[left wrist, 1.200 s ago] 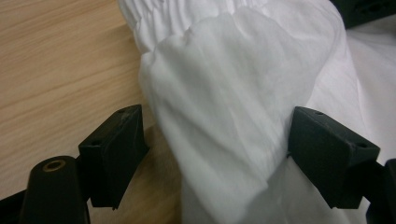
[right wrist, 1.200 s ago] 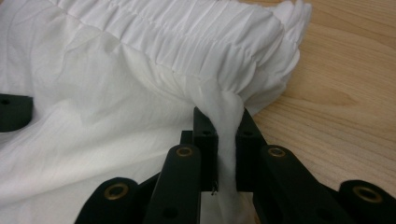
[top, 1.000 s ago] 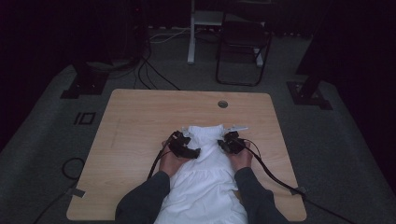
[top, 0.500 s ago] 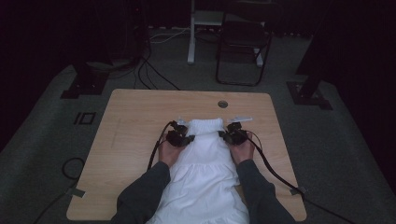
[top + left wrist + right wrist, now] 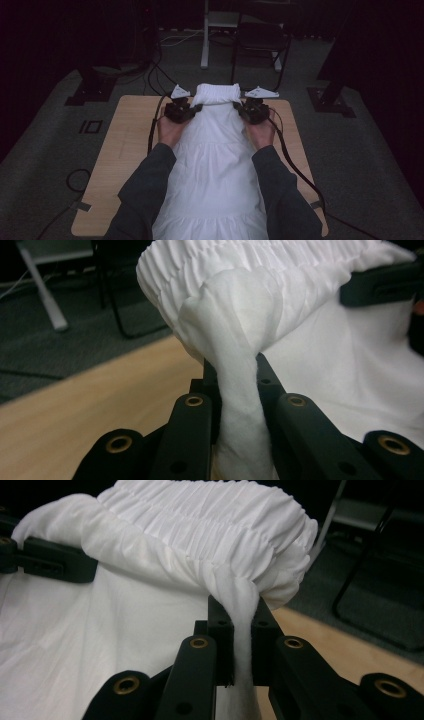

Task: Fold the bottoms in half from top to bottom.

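Each gripper, left gripper (image 5: 192,109) and right gripper (image 5: 242,108), pinches a thin fold of the white skirt (image 5: 215,165) near its waistband; lifted, the fabric could slip free.

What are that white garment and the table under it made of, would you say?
The white garment looks like thin woven cotton, matte: it bunches softly between the black fingers and has a finely gathered, probably elasticated band. The table seems a wood or wood-look laminate: pale, with faint grain lines and a smooth, low-sheen top.
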A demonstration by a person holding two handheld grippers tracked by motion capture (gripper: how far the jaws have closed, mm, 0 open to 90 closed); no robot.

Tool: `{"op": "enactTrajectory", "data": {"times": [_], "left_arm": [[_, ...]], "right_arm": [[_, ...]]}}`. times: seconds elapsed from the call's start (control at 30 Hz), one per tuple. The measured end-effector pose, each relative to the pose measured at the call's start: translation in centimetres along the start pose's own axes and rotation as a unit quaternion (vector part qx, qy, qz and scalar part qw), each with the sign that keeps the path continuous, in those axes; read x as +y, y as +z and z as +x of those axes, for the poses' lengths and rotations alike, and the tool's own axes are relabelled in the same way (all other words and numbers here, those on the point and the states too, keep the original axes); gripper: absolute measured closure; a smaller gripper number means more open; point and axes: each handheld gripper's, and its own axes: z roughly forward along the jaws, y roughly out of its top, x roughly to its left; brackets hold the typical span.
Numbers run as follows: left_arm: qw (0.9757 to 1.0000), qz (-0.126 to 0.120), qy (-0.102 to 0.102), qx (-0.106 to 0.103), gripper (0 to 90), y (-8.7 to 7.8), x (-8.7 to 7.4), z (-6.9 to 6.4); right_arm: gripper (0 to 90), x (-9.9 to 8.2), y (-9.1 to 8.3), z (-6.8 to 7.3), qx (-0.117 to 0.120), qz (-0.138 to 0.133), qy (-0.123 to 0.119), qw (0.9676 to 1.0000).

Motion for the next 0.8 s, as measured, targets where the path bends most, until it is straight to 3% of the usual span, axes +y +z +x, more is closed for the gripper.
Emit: {"op": "enactTrajectory", "data": {"times": [0.03,0.13,0.23,0.4,0.43,0.53,0.63,0.67,0.7,0.8], "left_arm": [[1.0,0.003,0.007,-0.003,82.4,-0.6,0.3,-0.1],[0.9998,0.009,0.014,-0.005,82.3,-1.0,0.1,-0.3],[0.9994,0.026,0.022,-0.007,81.8,-1.6,-1.1,-1.0],[0.999,0.021,0.035,-0.019,81.0,-3.2,-2.4,-2.5],[0.9984,0.02,0.045,-0.026,80.8,-4.4,-3.4,-3.6],[0.9979,0.015,0.053,-0.034,80.4,-6.1,-5.1,-5.3],[0.9975,0.016,0.052,-0.046,80.1,-7.7,-7.6,-6.8],[0.9975,0.016,0.052,-0.046,79.9,-7.7,-7.6,-6.8],[0.9969,0.022,0.054,-0.053,79.4,-8.6,-9.6,-7.7],[0.9959,0.044,0.046,-0.065,78.4,-9.4,-12.9,-8.9]], "right_arm": [[84.1,0.7,-0.6,0.1,0.008,-0.007,0.004,0.9999],[84.0,0.6,-1.2,0.4,0.02,-0.002,-0.001,0.9998],[83.9,-0.4,-1.9,1.2,0.031,0.012,-0.01,0.9994],[83.6,-2.2,-4.2,2.1,0.063,0.009,-0.01,0.9979],[83.6,-2.7,-4.9,2.4,0.071,0.011,-0.011,0.9973],[83.4,-4.2,-6.5,3.4,0.086,0.015,-0.019,0.996],[83.2,-6.4,-8.4,5.2,0.098,0.021,-0.037,0.9943],[83.2,-7.2,-8.9,5.7,0.103,0.022,-0.038,0.9937],[83.1,-8.3,-9.4,6.4,0.111,0.028,-0.04,0.9926],[82.8,-10.8,-10.1,7.6,0.121,0.041,-0.041,0.9909]]}}
